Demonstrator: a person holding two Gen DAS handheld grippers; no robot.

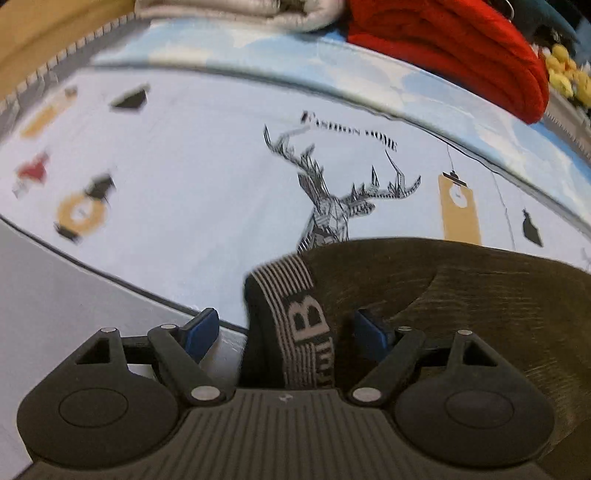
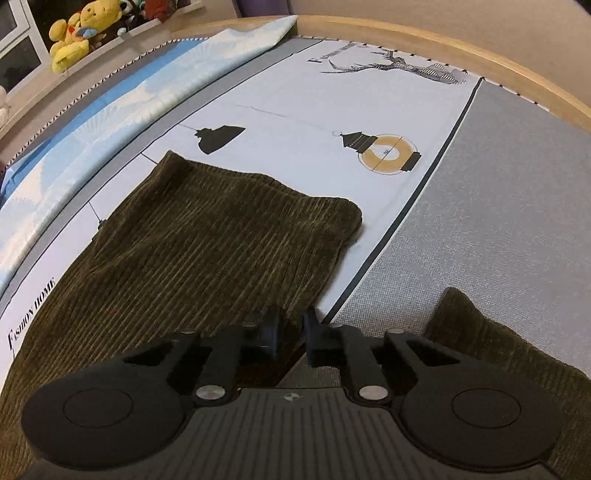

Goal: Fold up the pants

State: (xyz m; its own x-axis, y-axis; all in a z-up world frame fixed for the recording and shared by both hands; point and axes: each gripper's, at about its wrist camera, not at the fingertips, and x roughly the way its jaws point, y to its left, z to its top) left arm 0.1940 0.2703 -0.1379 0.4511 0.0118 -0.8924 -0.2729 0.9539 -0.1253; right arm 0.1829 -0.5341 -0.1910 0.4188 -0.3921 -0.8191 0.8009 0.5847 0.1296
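Observation:
The olive-brown corduroy pants (image 2: 221, 236) lie on a printed bedsheet (image 2: 314, 118), one leg end stretched away from me. Another piece of the same fabric (image 2: 491, 350) lies at the lower right. My right gripper (image 2: 290, 332) is nearly shut, pinching the edge of the pants at the sheet's dark border. In the left wrist view the pants (image 1: 461, 295) fill the lower right. Their striped grey and black waistband (image 1: 295, 317) with a letter B runs between the blue pads. My left gripper (image 1: 284, 330) is open around the waistband.
A red folded garment (image 1: 461, 48) and a grey-white one (image 1: 236, 11) lie at the far edge of the bed. A light blue quilt (image 2: 110, 107) lies along the left. Yellow plush toys (image 2: 74, 33) sit on a ledge. A wooden bed frame (image 2: 443, 40) rims the mattress.

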